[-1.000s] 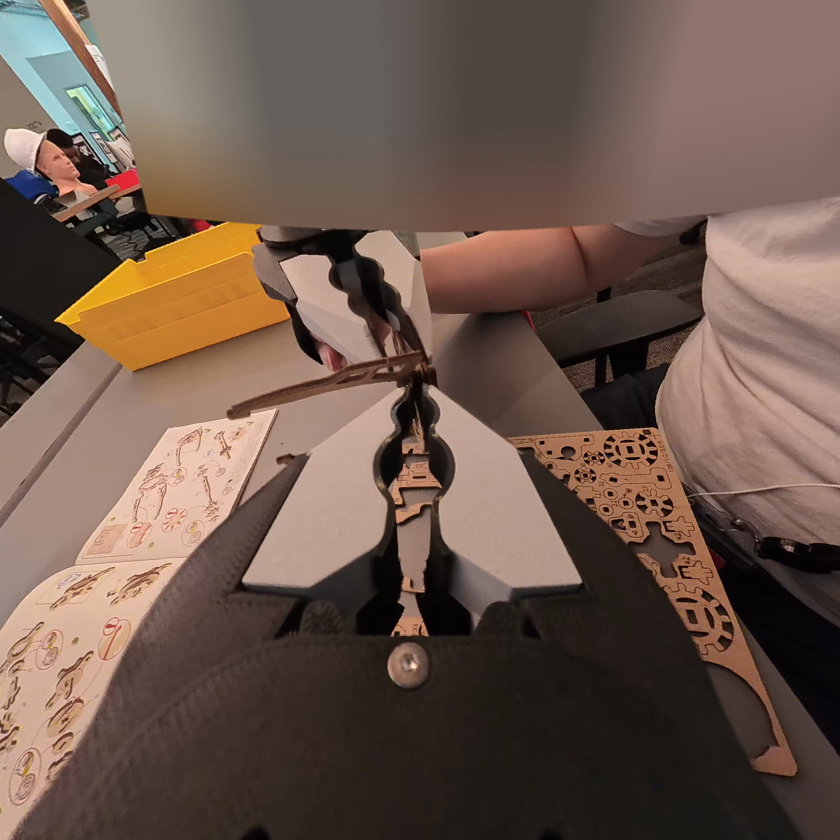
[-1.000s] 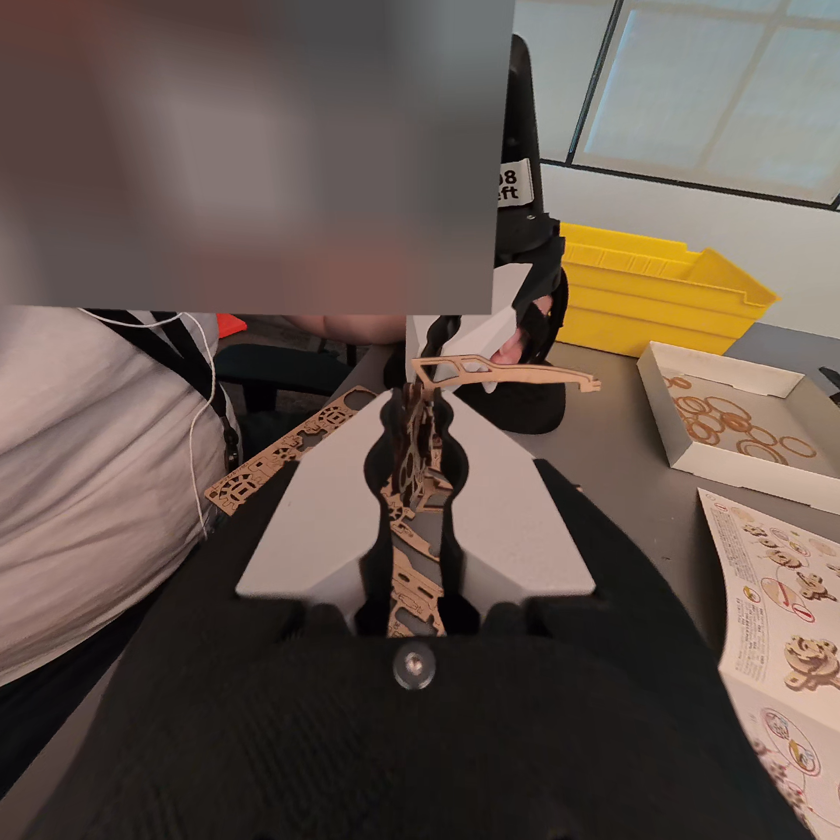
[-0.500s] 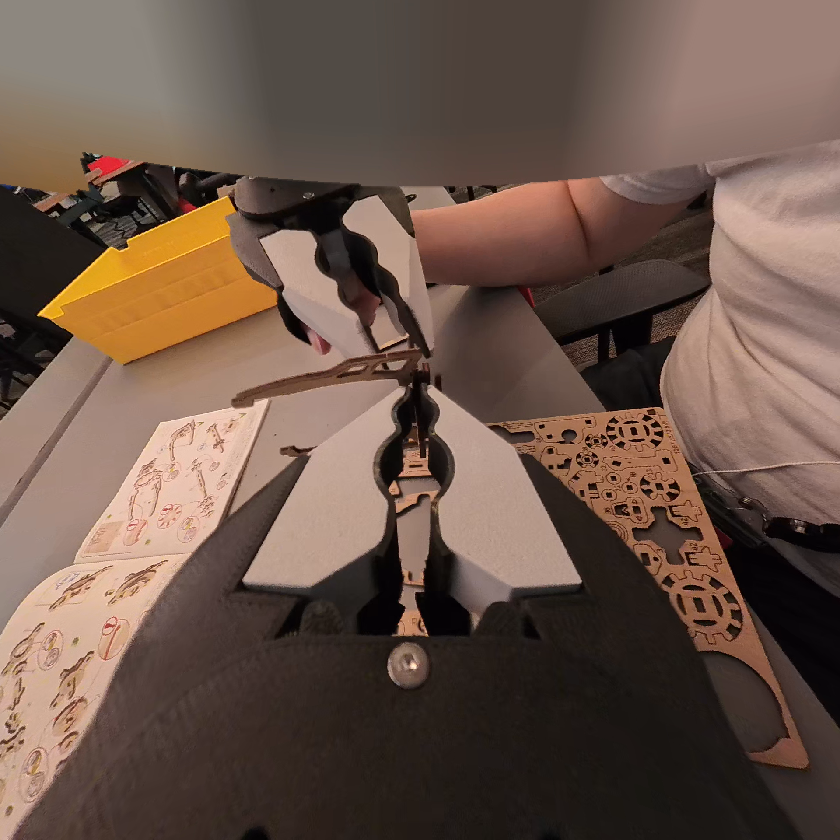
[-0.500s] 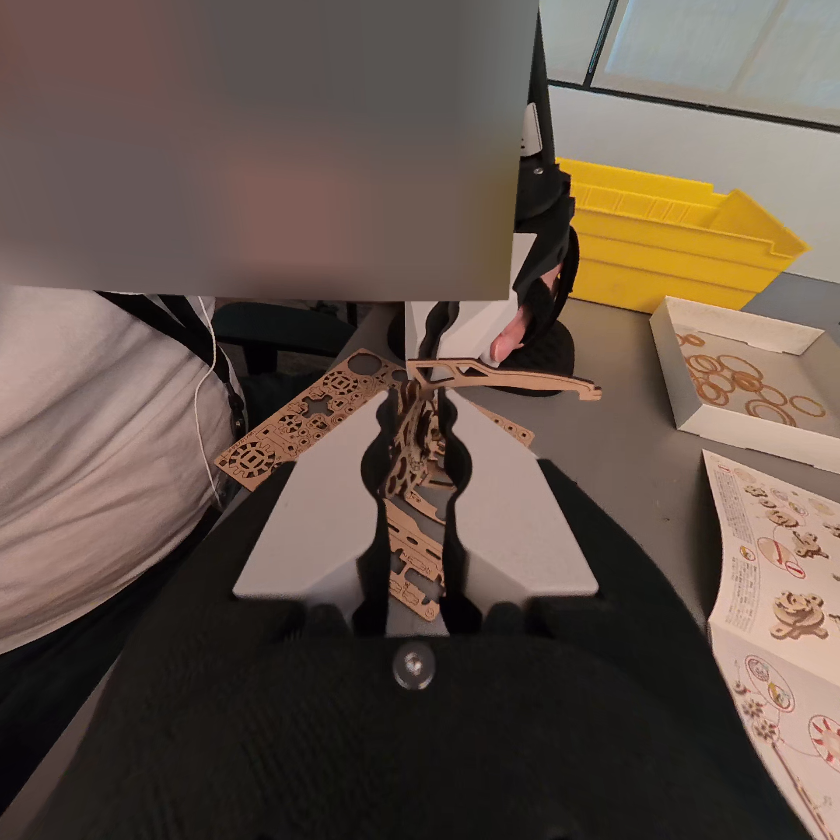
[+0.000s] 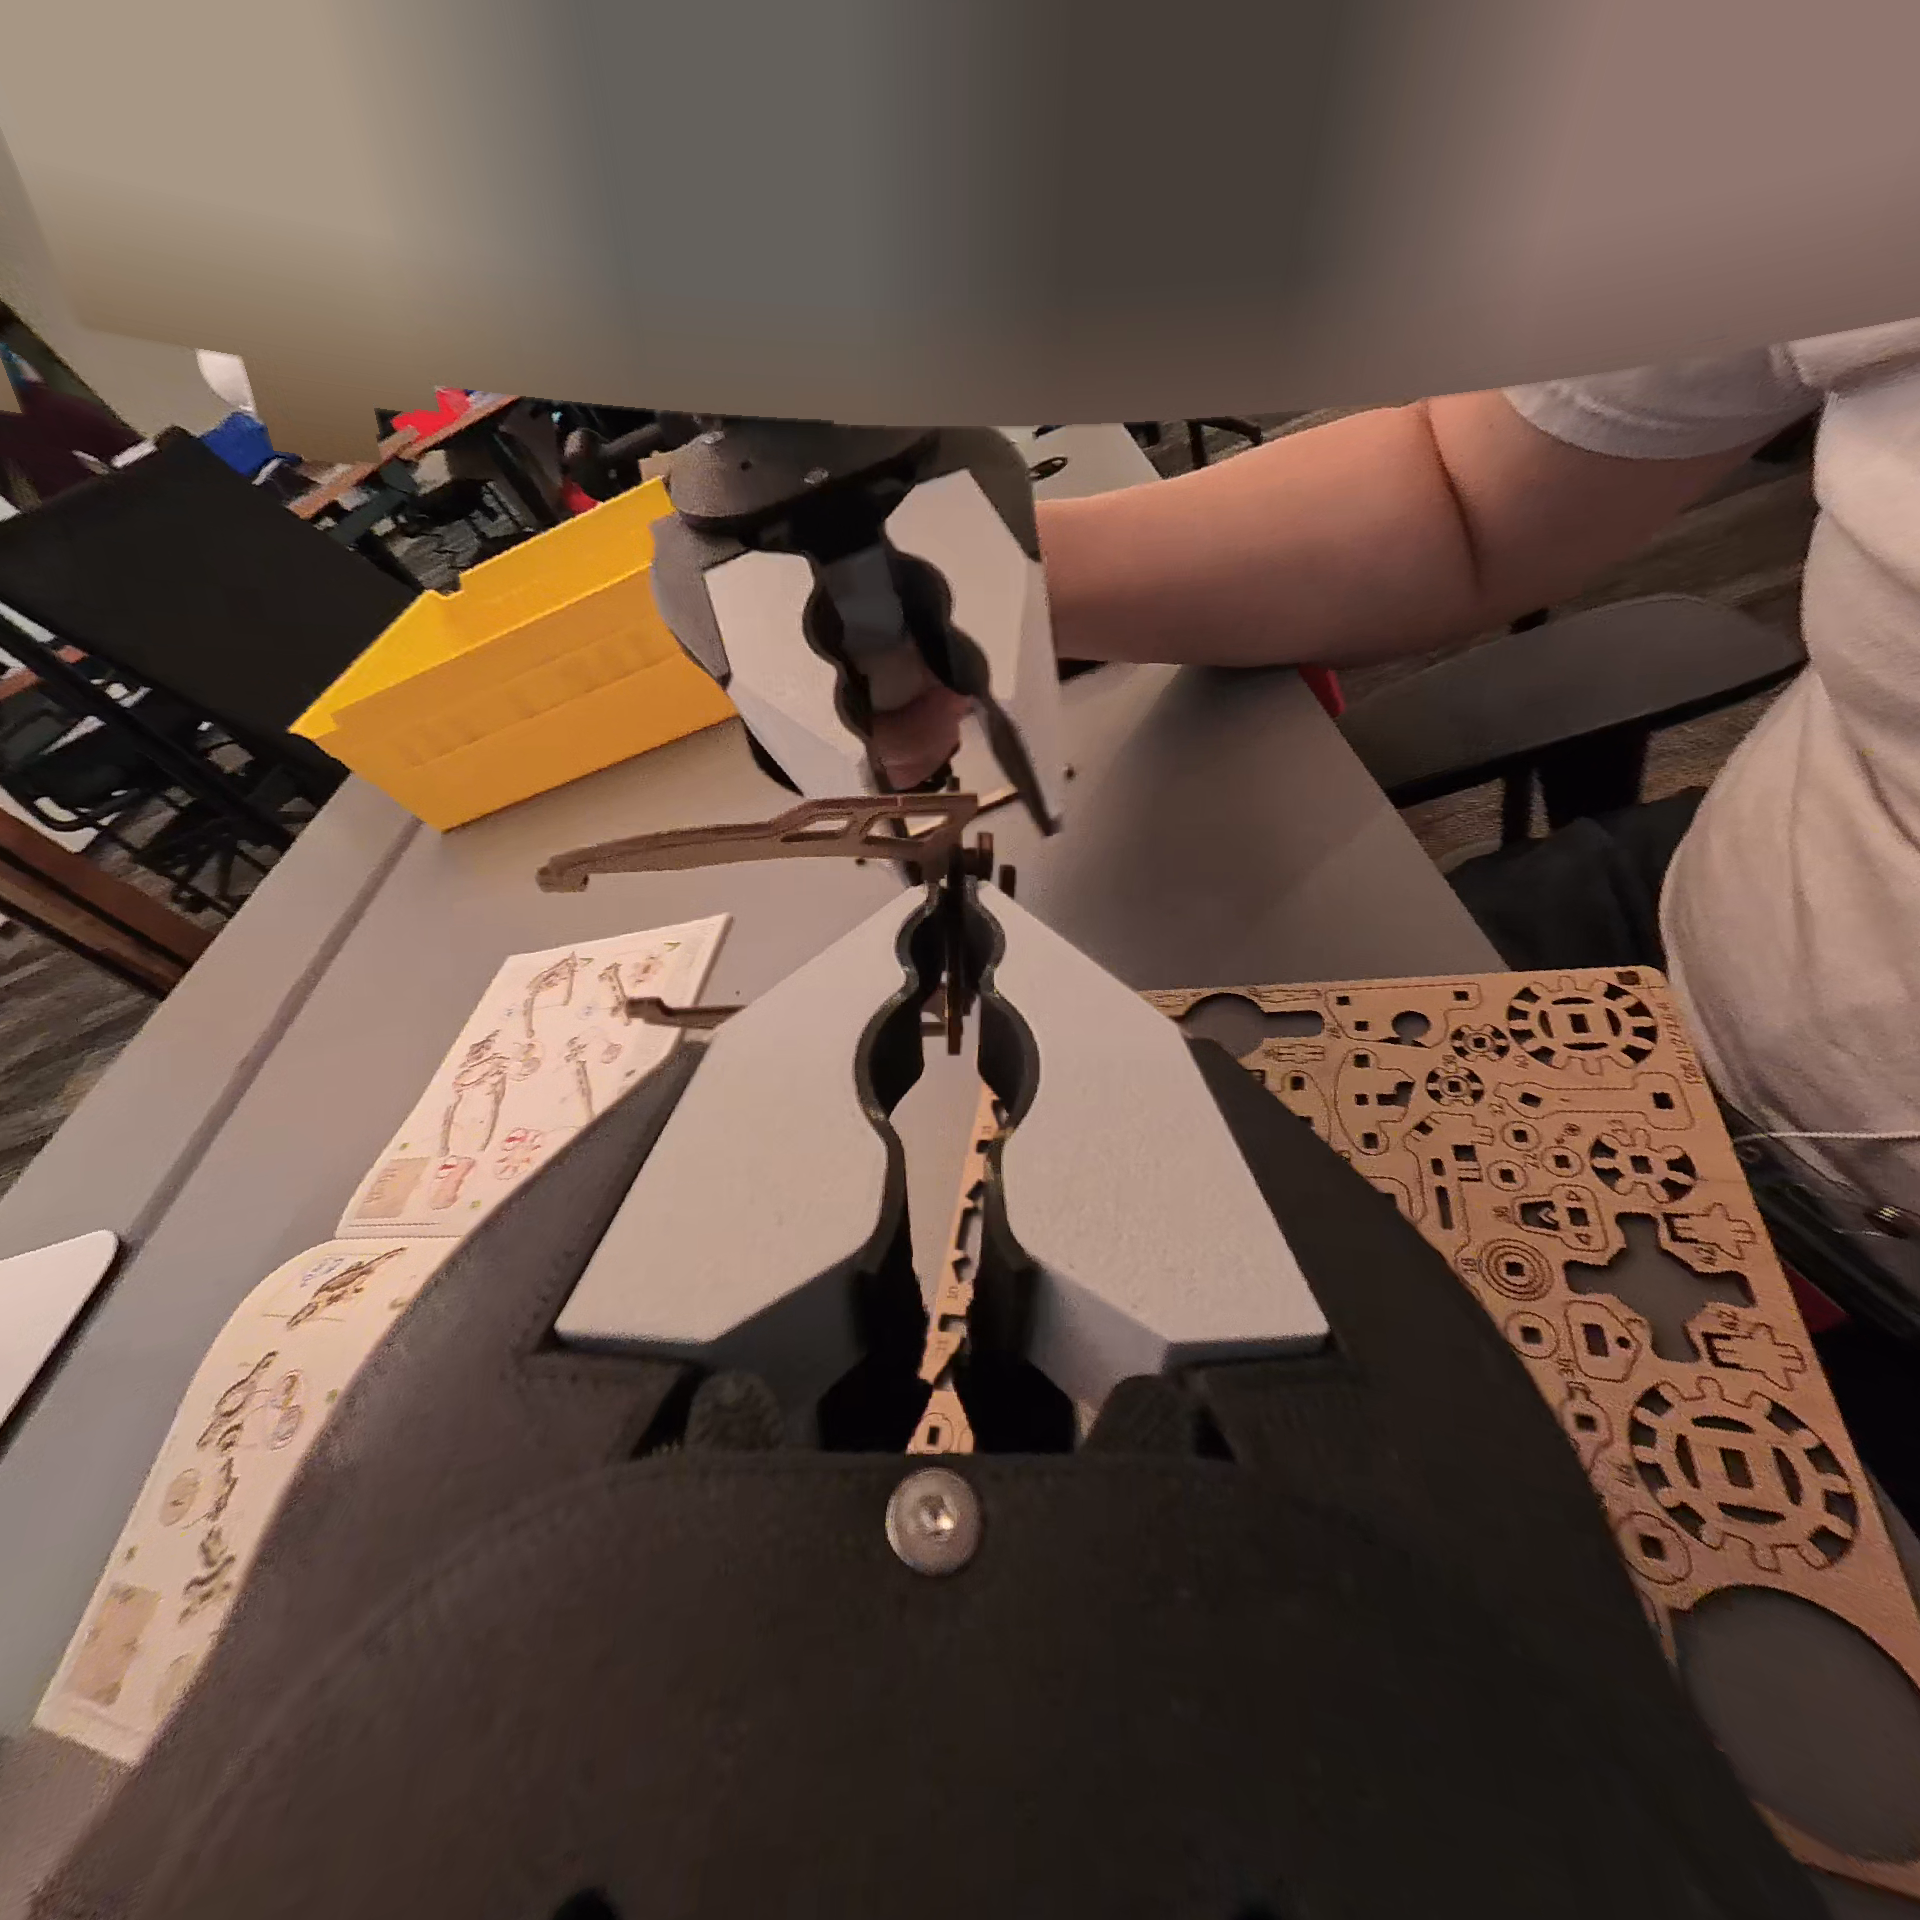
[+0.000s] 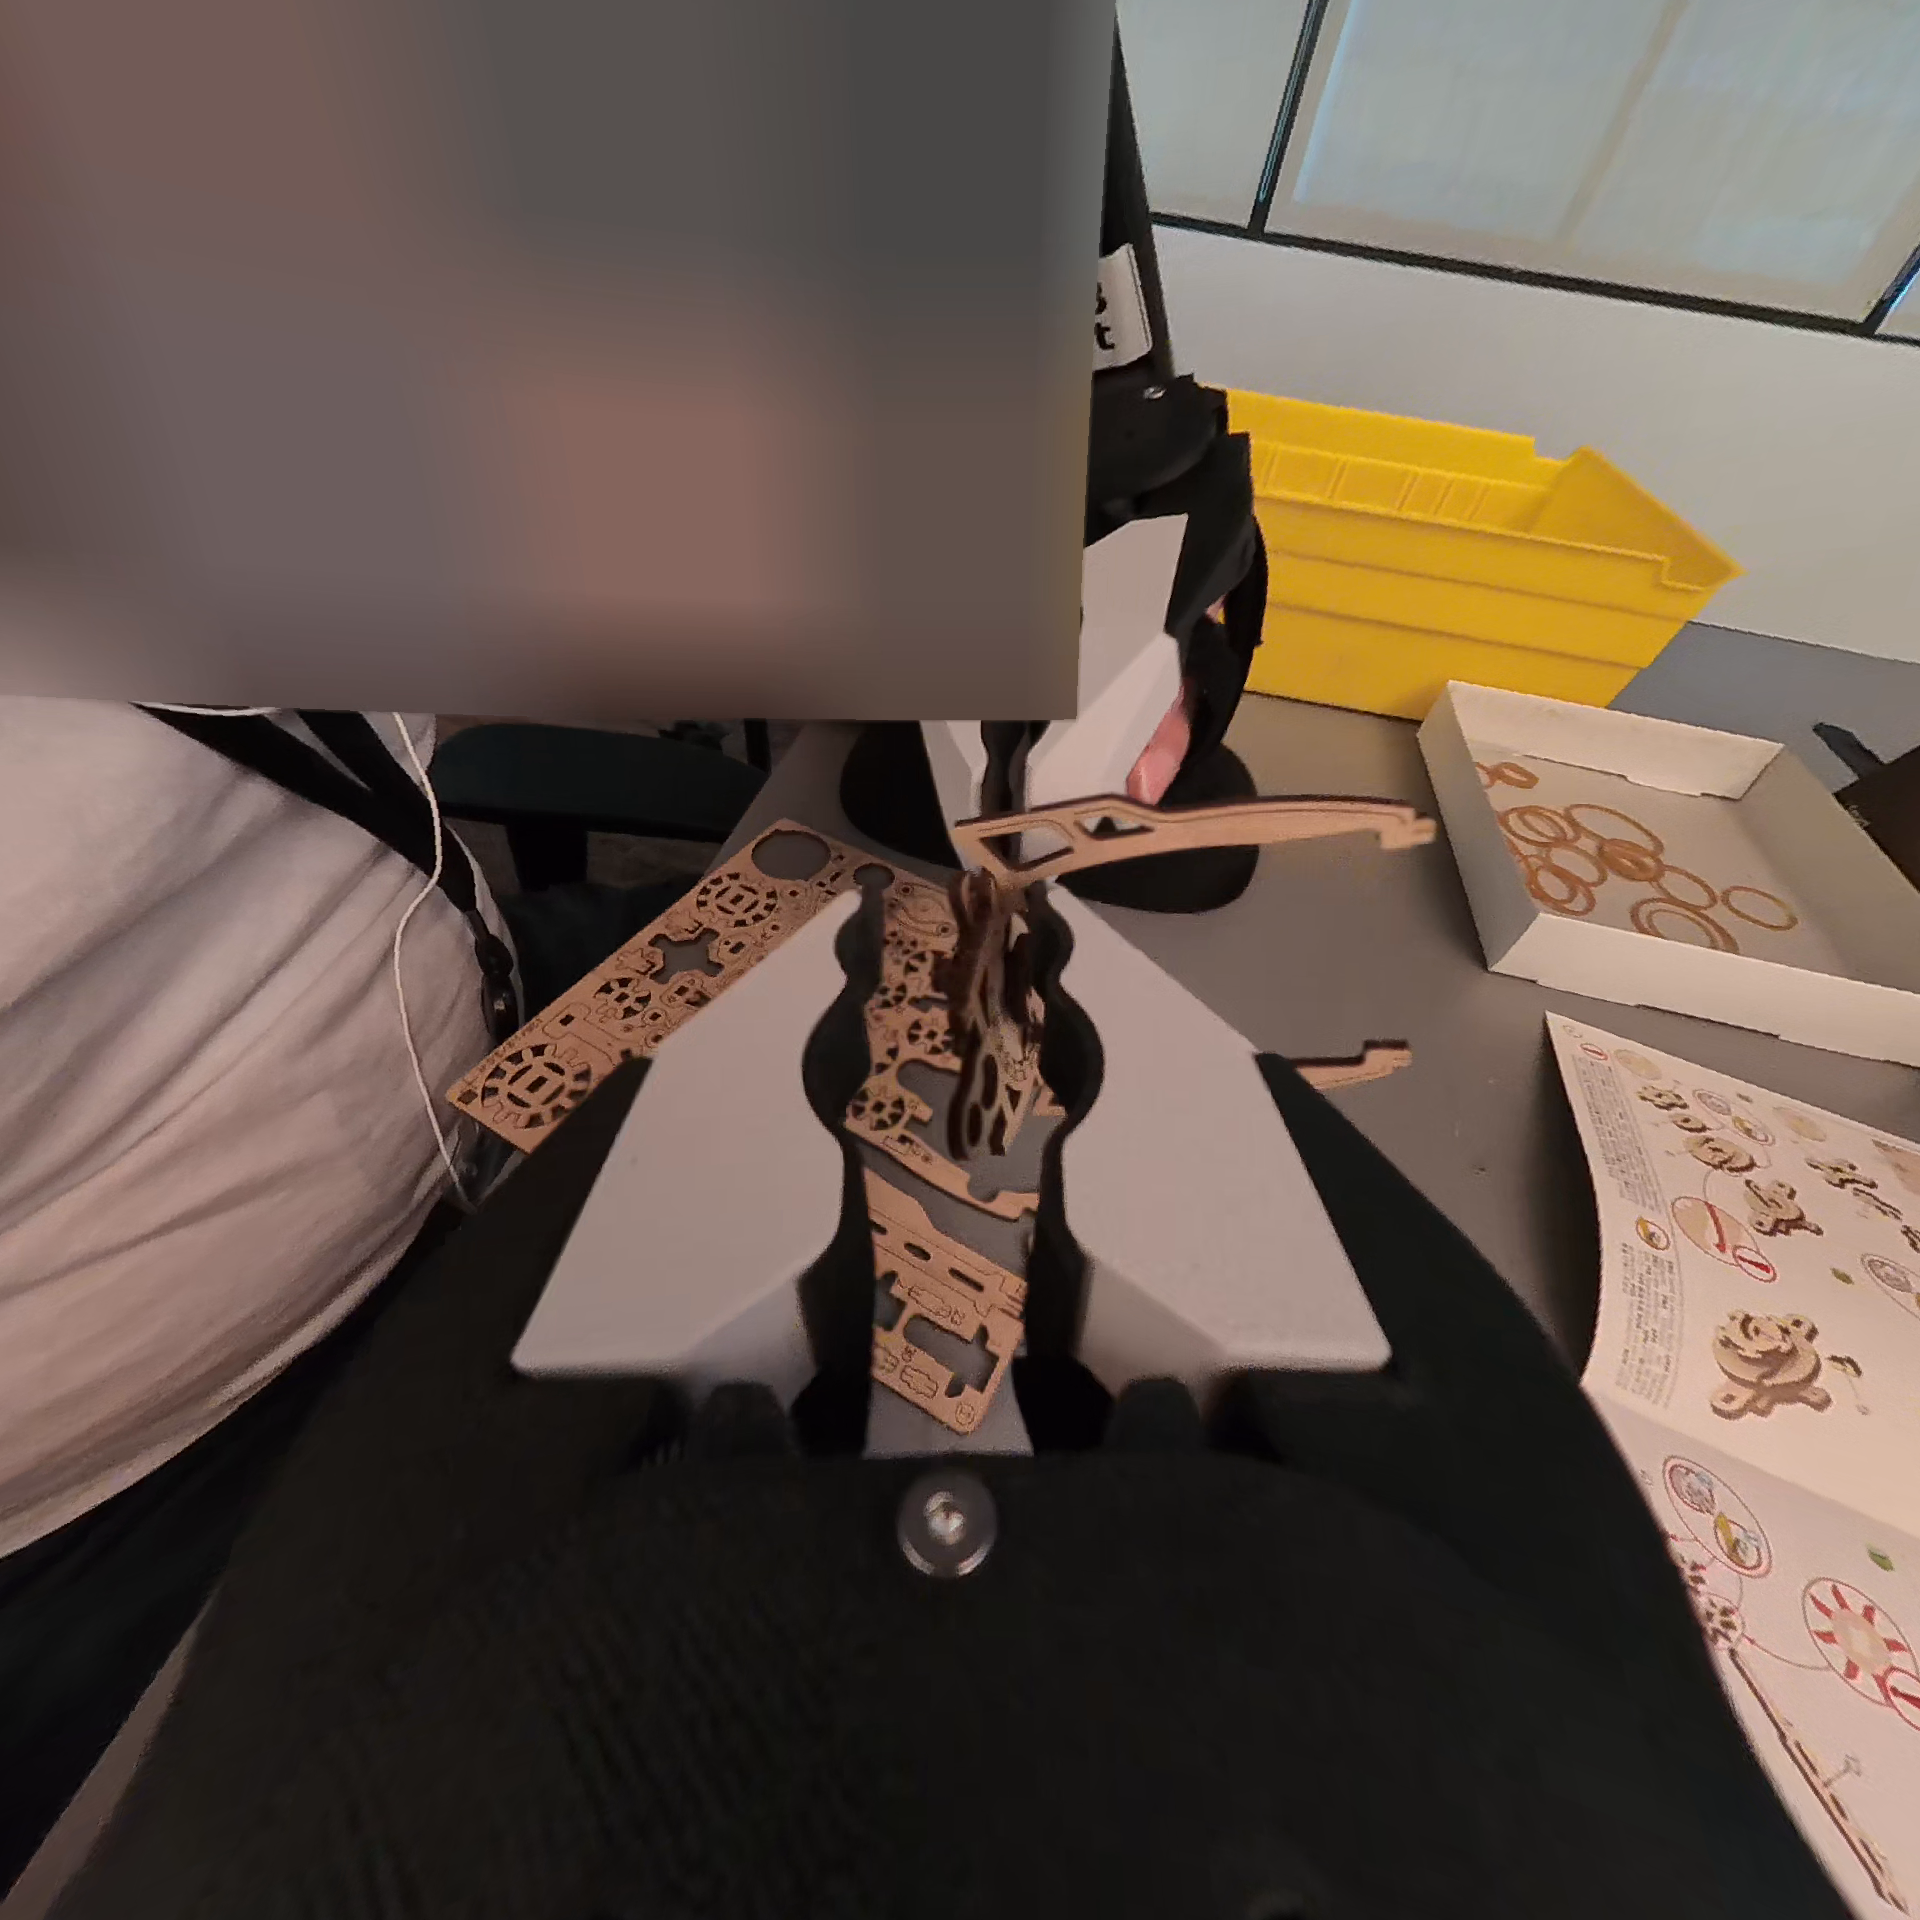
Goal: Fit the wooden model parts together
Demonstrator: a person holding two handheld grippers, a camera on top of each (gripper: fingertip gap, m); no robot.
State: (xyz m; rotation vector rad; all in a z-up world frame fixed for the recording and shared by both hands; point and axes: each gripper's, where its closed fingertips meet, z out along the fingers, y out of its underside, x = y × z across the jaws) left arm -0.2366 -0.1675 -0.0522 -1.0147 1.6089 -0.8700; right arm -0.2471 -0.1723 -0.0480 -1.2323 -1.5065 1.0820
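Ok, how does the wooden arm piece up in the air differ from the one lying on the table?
The raised arm hangs roughly level above the table; the lying arm rests flat on it. The raised arm shows whole; the lying arm is mostly hidden behind the right gripper. Both are pale wood with a notched tip.

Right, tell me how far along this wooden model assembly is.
Done: pieces are already punched out of the wooden sheet. In hand: the left gripper is shut on a perforated part, with the long arm meeting its top; the right gripper flanks that joint, grip unclear. Left: seating that joint, unconfirmed, and a second arm on the table.
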